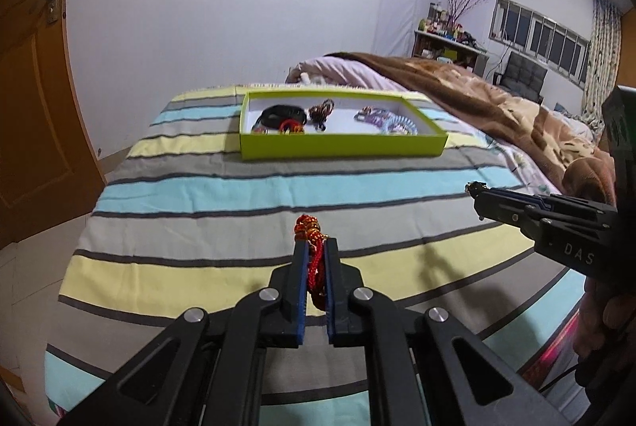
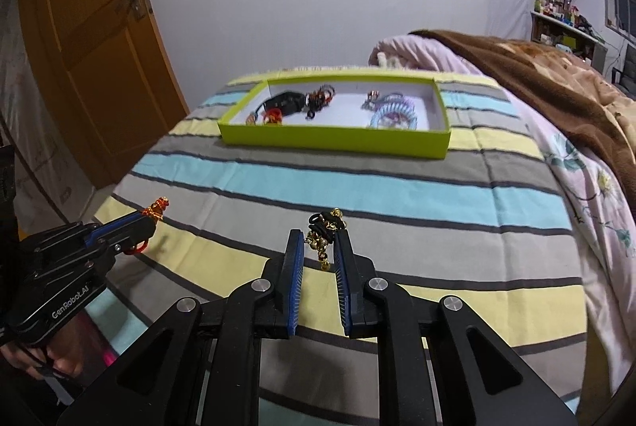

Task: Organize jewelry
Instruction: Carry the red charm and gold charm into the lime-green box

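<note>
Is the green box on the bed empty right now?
No, the green box already holds several pieces, including a black band.

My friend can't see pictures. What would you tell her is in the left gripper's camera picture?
The left gripper pinches a red and gold bracelet above a striped bedspread. Farther off, a green box holds more jewelry.

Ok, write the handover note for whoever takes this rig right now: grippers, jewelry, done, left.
Left gripper: shut on the red and gold bracelet, held above the striped cloth.
Right gripper: shut on the black and gold bracelet, also off the cloth.
Green box: at the far end of the cloth, already holding dark pieces on its left and blue-purple ones on its right.
Left to do: carry both bracelets to the box and release them.
</note>
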### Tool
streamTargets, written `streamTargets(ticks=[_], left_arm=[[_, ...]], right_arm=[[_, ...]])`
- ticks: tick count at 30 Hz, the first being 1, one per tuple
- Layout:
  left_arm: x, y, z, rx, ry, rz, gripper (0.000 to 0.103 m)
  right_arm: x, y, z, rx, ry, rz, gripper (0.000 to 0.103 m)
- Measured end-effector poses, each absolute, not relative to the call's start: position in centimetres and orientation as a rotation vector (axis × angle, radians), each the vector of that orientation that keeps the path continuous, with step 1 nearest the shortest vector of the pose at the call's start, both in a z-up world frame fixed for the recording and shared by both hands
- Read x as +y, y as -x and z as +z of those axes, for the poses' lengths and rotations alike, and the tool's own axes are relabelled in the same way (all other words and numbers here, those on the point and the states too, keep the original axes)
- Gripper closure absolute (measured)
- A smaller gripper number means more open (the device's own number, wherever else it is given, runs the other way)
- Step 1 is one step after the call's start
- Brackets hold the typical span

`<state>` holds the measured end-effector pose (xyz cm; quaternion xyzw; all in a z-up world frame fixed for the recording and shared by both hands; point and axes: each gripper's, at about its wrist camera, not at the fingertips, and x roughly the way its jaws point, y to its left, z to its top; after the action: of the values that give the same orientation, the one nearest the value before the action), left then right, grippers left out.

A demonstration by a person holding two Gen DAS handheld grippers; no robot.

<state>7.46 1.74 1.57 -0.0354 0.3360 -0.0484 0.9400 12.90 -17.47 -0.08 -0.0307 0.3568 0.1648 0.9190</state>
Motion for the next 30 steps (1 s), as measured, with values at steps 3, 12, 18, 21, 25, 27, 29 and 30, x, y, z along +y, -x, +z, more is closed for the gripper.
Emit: streamTargets(ticks=[3,12,18,21,25,27,29,30], left_arm=[[1.4,-7.3,2.3,0.668,0.072,-0.103,0.096],[0.5,-7.8,4.0,0.623,0.069,-0.123,0.096],[0.3,-9.3,4.7,0.612,0.071,-0.135,0.096],[0.4,-10.5,5.0,0.612,0.077,-0.141,0.096],[0.2,-12.1,5.1,0.609,0.059,-0.146,0.096],[0.2,-13.0,5.1,0.609,0.052,-0.148,0.096],[0.2,-13.9,5.1,0.610,0.045,-0.148,0.096],[0.2,-14.5,5.1,0.612,0.044,-0.151,0.096]], right_arm=[[-17.6,-12.3,0.8,0.709,0.060,0.337,0.087],[-18.1,-11.9,2.2,0.668,0.064,0.326,0.087],[-18.1,-12.9,2.7,0.658,0.074,0.320,0.087],[-18.1,-13.6,3.0,0.655,0.079,0.320,0.087],[-17.8,-15.0,3.5,0.643,0.091,0.323,0.087],[-17.6,-15.9,3.8,0.639,0.096,0.326,0.087],[-17.4,-16.8,3.9,0.638,0.094,0.330,0.087],[-17.3,-17.3,4.0,0.635,0.094,0.332,0.087]])
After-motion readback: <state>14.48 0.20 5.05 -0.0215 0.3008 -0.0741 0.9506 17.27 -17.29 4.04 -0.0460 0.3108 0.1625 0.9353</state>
